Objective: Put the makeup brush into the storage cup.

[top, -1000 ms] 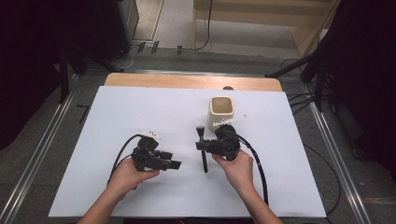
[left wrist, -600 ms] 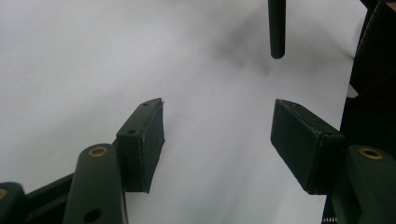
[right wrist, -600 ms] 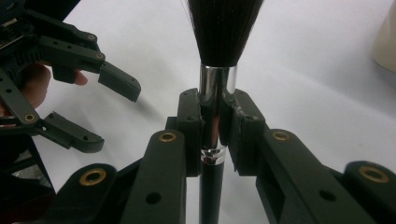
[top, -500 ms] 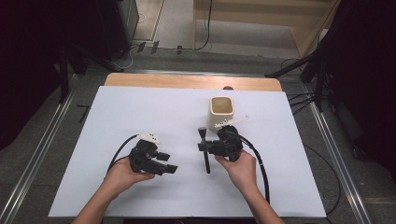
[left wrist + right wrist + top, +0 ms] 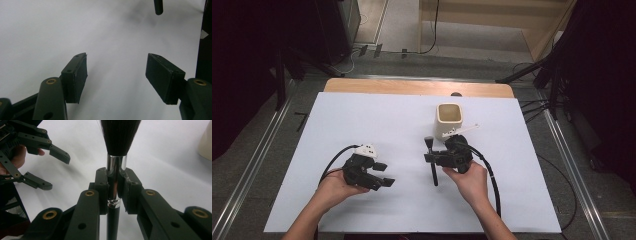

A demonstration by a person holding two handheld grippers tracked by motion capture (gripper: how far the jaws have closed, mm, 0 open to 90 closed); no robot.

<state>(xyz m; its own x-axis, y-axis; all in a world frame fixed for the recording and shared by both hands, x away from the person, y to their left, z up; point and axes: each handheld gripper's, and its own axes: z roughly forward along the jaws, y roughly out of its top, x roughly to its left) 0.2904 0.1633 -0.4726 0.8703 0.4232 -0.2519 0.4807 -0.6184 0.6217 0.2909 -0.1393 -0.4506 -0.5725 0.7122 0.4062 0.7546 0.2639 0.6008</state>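
Makeup brush (image 5: 432,161): clamped at its metal ferrule in my right tool (image 5: 433,158), low over the desk (image 5: 377,120), near the cream holder (image 5: 448,120). Grasp done; I judged stowing remained. Left tool (image 5: 384,175): jaws apart, idle.

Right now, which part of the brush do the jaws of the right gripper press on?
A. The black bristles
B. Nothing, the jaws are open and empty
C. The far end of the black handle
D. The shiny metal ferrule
D: in the right gripper view, the right gripper has both jaws closed on the silver ferrule of the brush, with the bristles above them and the black handle below.
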